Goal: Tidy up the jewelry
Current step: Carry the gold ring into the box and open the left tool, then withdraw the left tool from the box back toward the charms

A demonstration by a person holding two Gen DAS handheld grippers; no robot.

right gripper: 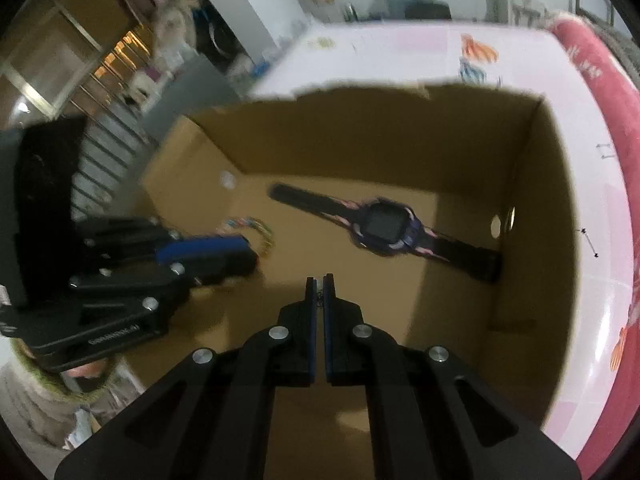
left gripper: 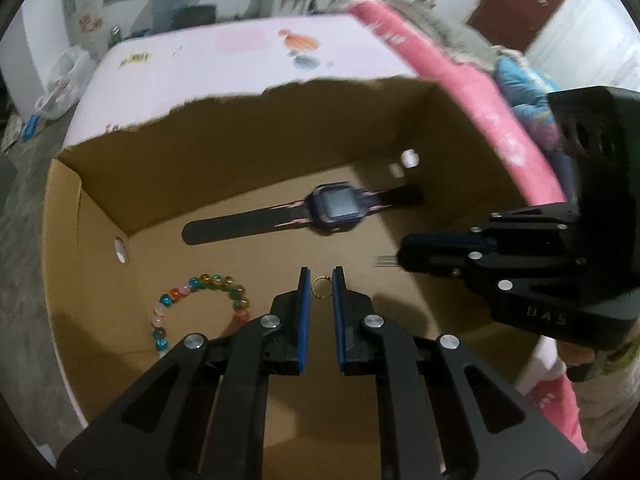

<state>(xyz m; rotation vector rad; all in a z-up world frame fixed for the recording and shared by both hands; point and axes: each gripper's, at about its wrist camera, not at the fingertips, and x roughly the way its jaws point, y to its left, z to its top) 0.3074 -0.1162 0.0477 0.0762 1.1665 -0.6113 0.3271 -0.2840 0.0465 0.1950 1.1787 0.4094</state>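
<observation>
Both grippers hover over an open cardboard box [left gripper: 100, 184] [right gripper: 540, 200]. Inside it lie a dark watch [left gripper: 336, 208] [right gripper: 386, 228] and a bracelet of coloured beads [left gripper: 200, 284] [right gripper: 260, 232]. My left gripper [left gripper: 322, 276] [right gripper: 248, 256] holds a small gold ring [left gripper: 320, 287] between its blue pads, above the box floor near the bracelet. To its right, my right gripper [right gripper: 319, 280] [left gripper: 400, 258] is shut on a small thin silver piece [left gripper: 384, 260] [right gripper: 319, 295] that sticks out of its tips. I cannot tell what kind of jewellery it is.
The box stands on a white table [left gripper: 240, 52] with cartoon pictures. A pink padded edge [left gripper: 460, 80] runs along its right side. The box walls have round holes [left gripper: 120, 250]. A hand [left gripper: 576, 356] grips the right tool. Clutter stands on the floor beyond the table.
</observation>
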